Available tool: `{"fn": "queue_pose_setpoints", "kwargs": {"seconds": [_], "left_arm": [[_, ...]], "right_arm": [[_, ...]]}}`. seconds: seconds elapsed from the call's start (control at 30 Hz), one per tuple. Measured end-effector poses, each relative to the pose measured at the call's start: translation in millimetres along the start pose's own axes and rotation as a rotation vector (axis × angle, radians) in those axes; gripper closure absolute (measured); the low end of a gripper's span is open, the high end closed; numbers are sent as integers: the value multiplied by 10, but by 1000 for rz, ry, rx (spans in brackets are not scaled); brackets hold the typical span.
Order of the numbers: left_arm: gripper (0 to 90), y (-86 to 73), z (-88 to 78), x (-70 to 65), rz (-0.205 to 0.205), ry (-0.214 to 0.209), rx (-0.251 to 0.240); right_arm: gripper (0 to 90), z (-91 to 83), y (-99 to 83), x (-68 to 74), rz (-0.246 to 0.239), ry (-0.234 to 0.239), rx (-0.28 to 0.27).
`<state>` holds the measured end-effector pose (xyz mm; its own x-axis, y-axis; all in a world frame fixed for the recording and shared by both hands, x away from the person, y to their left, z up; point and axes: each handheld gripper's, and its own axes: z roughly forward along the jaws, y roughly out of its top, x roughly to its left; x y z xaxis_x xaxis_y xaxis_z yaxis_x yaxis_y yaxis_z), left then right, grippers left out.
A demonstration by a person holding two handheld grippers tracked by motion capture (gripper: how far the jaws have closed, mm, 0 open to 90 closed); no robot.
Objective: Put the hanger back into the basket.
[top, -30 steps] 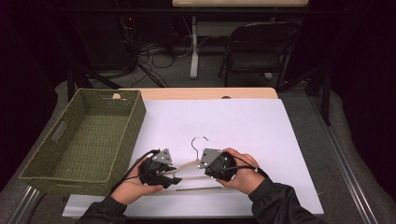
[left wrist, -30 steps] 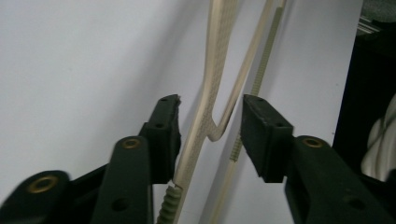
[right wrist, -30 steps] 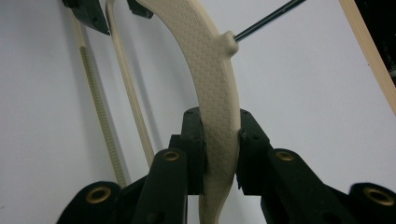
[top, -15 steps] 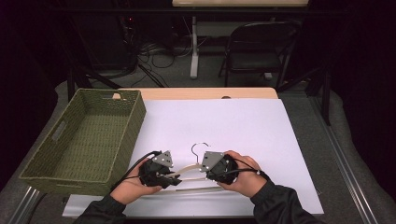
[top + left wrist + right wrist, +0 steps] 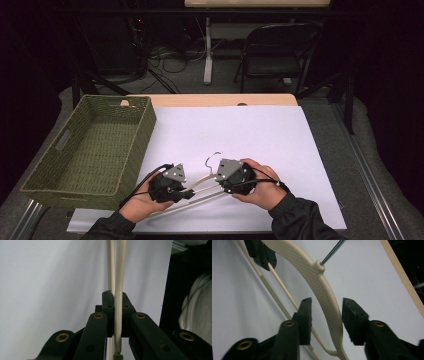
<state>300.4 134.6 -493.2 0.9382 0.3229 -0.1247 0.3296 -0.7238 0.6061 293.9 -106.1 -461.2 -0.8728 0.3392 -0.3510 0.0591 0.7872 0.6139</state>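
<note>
Both hands barely shift since a second ago, but the left gripper (image 5: 114, 315) has just clamped tight on the cream plastic hanger (image 5: 200, 187), while the right gripper (image 5: 325, 320) has just been opening, hanger arm loose between its pads. Hanger lies on the white sheet (image 5: 260, 135); woven green basket (image 5: 135, 150) sits beside.

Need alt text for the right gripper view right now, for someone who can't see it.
The right gripper stands open around the cream hanger; its jaws have just been opening and the pads no longer press the arm. The hanger's metal hook rises at top, the left gripper clamps its rod at upper left, over the white sheet.
</note>
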Motion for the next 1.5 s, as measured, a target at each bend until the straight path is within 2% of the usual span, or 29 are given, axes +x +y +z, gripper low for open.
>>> {"fn": "queue_pose_setpoints", "kwargs": {"seconds": [0.1,0.27,0.4,0.6,0.77,0.93,1.17,1.3,1.33,1.47,1.5], "left_arm": [[872,0,-90,-38,-19,17,-17],[872,-13,-290,-150,-56,48,-57],[872,-36,-513,-187,-86,79,-83],[872,-58,-885,-172,-111,129,-111],[872,-58,-1268,-89,-121,173,-140],[872,-83,-1624,76,-123,226,-149],[872,-212,-1960,445,-169,301,-147],[872,-336,-2110,667,-215,332,-154],[872,-371,-2147,720,-220,338,-157],[872,-545,-2311,927,-254,365,-156],[872,-594,-2350,973,-261,369,-155]], "right_arm": [[494,-71,-43,-46,42,16,-28],[489,-247,-205,-118,127,-18,-96],[490,-410,-356,-193,200,-26,-141],[491,-570,-547,-292,264,-71,-141],[494,-569,-707,-333,304,-92,-114],[499,-513,-838,-349,338,-91,-90],[502,-457,-967,-401,376,-100,-66],[502,-418,-1030,-416,392,-101,-53],[502,-422,-1042,-420,394,-105,-32],[503,-403,-1104,-430,407,-106,-32],[503,-405,-1117,-430,411,-112,-17]]}}
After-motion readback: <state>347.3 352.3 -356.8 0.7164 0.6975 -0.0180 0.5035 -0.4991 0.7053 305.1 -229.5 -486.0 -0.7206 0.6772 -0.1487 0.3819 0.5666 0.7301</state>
